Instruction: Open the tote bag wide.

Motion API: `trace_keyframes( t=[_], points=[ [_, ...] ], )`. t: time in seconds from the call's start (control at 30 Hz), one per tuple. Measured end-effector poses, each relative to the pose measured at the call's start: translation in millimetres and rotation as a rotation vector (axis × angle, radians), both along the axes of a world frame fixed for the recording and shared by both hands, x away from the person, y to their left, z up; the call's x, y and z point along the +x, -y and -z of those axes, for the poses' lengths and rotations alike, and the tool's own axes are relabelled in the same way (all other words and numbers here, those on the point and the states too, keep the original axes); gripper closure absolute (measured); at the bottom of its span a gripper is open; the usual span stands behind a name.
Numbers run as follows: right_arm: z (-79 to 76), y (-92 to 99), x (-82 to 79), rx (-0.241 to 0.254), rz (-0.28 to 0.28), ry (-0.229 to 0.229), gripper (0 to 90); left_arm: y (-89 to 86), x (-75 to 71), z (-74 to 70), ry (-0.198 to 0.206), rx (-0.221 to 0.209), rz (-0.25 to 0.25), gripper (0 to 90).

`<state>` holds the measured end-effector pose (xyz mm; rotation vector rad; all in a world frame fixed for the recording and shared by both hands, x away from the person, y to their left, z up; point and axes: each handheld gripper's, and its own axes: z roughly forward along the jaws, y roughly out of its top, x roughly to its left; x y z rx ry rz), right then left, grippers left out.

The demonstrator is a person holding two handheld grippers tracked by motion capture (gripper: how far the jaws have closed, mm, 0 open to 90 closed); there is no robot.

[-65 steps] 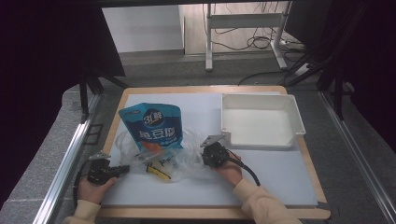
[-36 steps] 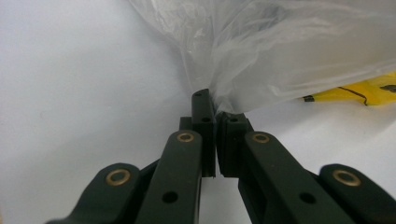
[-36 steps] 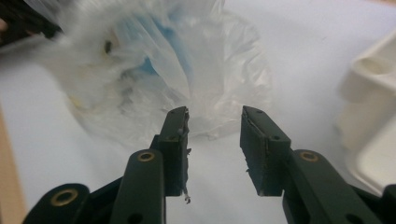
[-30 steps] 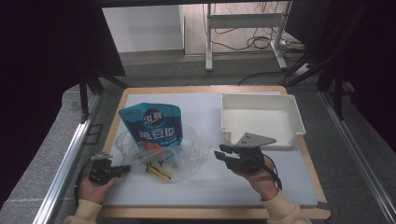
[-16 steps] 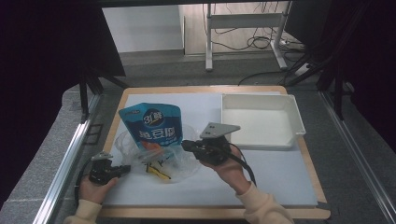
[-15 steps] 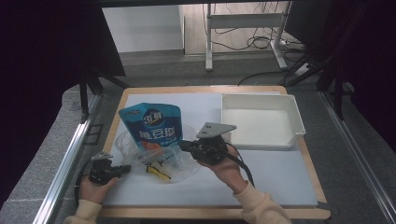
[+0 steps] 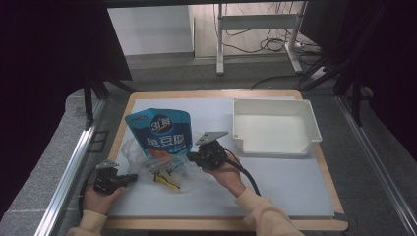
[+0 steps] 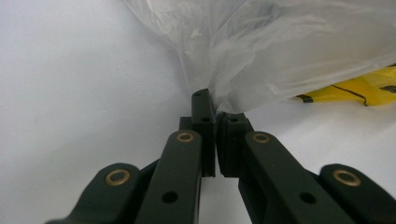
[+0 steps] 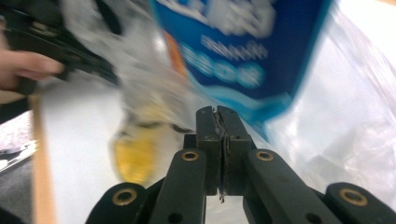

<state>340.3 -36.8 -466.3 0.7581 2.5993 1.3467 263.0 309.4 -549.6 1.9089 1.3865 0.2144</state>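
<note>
A clear plastic bag (image 7: 164, 169) lies crumpled on the white mat, with yellow pieces (image 7: 167, 183) inside it. A blue printed pouch (image 7: 160, 132) lies partly in the bag's far end. My left gripper (image 7: 132, 178) is shut on the bag's left edge, and the film (image 8: 280, 46) bunches out of its jaw tips (image 8: 215, 103) beside the yellow piece (image 8: 359, 88). My right gripper (image 7: 191, 157) sits at the bag's right side. Its jaws have just closed (image 9: 217, 114), a thin pale sliver of film runs between them, and the blurred blue pouch (image 9: 243, 42) is beyond.
A white tray (image 7: 314, 129) stands at the back right of the wooden table (image 7: 216, 93). The person's hand on the left gripper (image 9: 28, 70) shows far off in the right gripper view. Bare mat (image 7: 295, 182) lies to the right of the right hand.
The right gripper swung from the mat's right side leftward to the bag's right edge and closed its jaws. The left gripper kept still, holding the bag.
</note>
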Motion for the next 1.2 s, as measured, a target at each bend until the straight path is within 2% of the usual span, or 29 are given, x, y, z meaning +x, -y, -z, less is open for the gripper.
trace_keyframes(
  t=[0.03,0.07,0.1,0.23,0.27,0.37,0.43,0.63,0.73,0.77,0.93,1.07,1.1,1.13,1.2],
  points=[
    [9.1,1.6,6.4,-0.021,0.023,-0.010,87.4,0.0,-0.1,0.0,0.000,0.001,0.000,87.6],
    [9.1,1.6,6.4,-0.021,0.023,-0.010,87.4,0.0,-0.1,0.0,0.000,0.001,0.000,87.6],
    [17.1,3.5,11.9,-0.039,0.045,-0.015,87.4,-0.1,-0.1,0.1,0.000,0.000,0.001,87.6],
    [25.4,6.8,19.0,-0.057,0.069,-0.021,87.4,-0.6,0.1,0.4,0.000,-0.005,0.001,87.6],
    [31.2,9.3,23.6,-0.060,0.079,-0.045,87.7,-0.7,0.2,0.4,0.000,-0.005,0.002,87.7],
    [37.1,10.3,26.0,-0.074,0.088,-0.056,88.1,-0.6,0.0,0.3,0.000,-0.004,0.002,87.6],
    [47.8,12.0,27.9,-0.094,0.088,-0.084,88.5,-0.6,0.0,0.3,0.001,-0.004,0.002,87.6],
    [60.0,19.2,25.6,-0.143,0.096,-0.101,88.7,-1.3,-0.1,0.4,0.000,-0.004,0.003,87.6],
    [64.9,23.9,24.3,-0.153,0.099,-0.114,88.9,-1.5,-0.5,0.3,-0.001,-0.005,0.003,87.5],
    [66.1,30.8,23.7,-0.127,0.102,-0.135,88.9,-1.6,-0.4,0.4,-0.001,-0.006,0.004,87.6],
    [65.1,40.6,22.5,-0.132,0.113,-0.133,88.9,-1.7,-0.2,0.3,-0.002,-0.005,0.004,87.6],
    [60.9,37.5,21.0,-0.136,0.111,-0.116,88.9,-1.5,-0.2,0.2,-0.002,-0.003,0.004,87.5],
    [58.0,36.0,20.3,-0.128,0.105,-0.108,88.9,-1.6,-0.1,0.3,-0.002,-0.003,0.004,87.6],
    [46.1,29.9,17.4,-0.102,0.085,-0.082,88.9,-1.6,0.0,0.3,-0.003,-0.005,0.004,87.6],
    [33.9,21.4,15.2,-0.077,0.065,-0.050,88.8,-1.6,0.2,0.3,-0.004,-0.006,0.004,87.7]
  ],
)
